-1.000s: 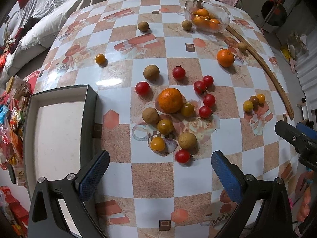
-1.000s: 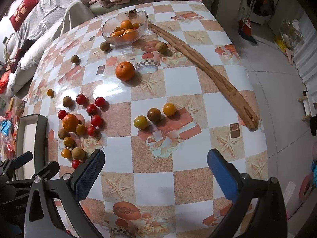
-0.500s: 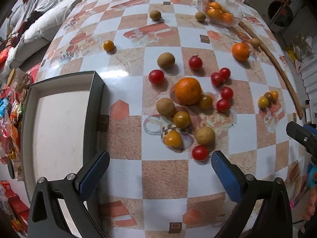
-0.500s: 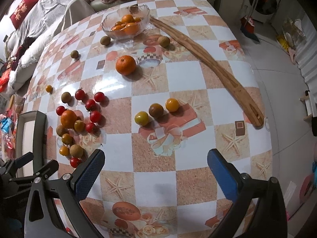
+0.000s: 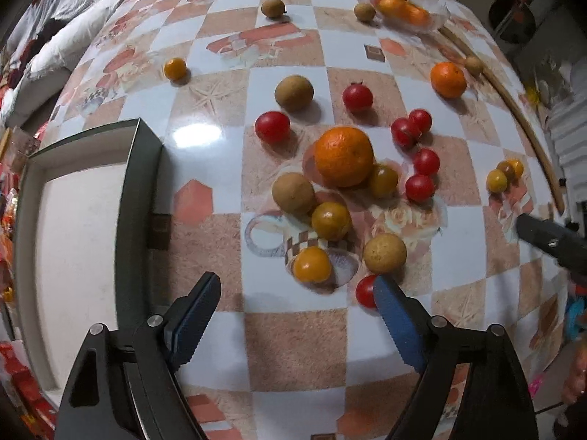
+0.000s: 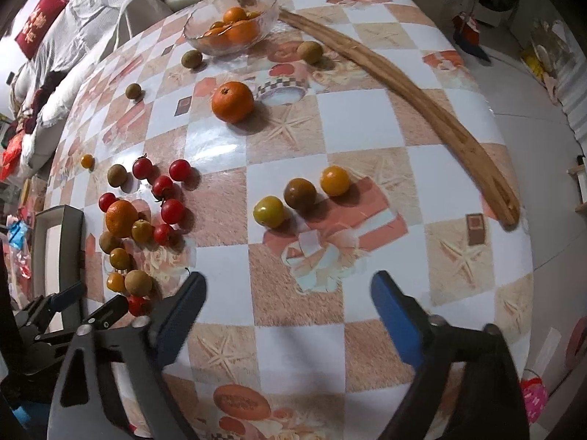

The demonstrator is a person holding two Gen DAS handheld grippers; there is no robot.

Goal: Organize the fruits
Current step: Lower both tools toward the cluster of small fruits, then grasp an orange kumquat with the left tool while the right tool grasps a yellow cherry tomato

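Fruit lies scattered on a checked tablecloth. In the left wrist view a big orange (image 5: 343, 156) sits in a cluster of red cherry tomatoes (image 5: 420, 187), brown longans (image 5: 293, 193) and small yellow-orange fruits (image 5: 312, 264). My left gripper (image 5: 297, 293) is open and empty, just short of the cluster; a red tomato (image 5: 365, 290) sits by its right finger. My right gripper (image 6: 288, 293) is open and empty, short of three small fruits (image 6: 301, 193). A second orange (image 6: 232, 101) lies beyond them. A glass bowl (image 6: 231, 27) at the far side holds oranges.
A dark-rimmed tray with a pale floor (image 5: 73, 227) stands at the table's left edge, beside the left gripper. A long curved wooden stick (image 6: 422, 99) lies along the right side. Single longans (image 6: 310, 52) lie near the bowl. A sofa with bedding lies beyond the table.
Both grippers have moved forward and lower toward the fruit, so the cluster and the three small fruits look larger. Both stay open. No fruit has moved.
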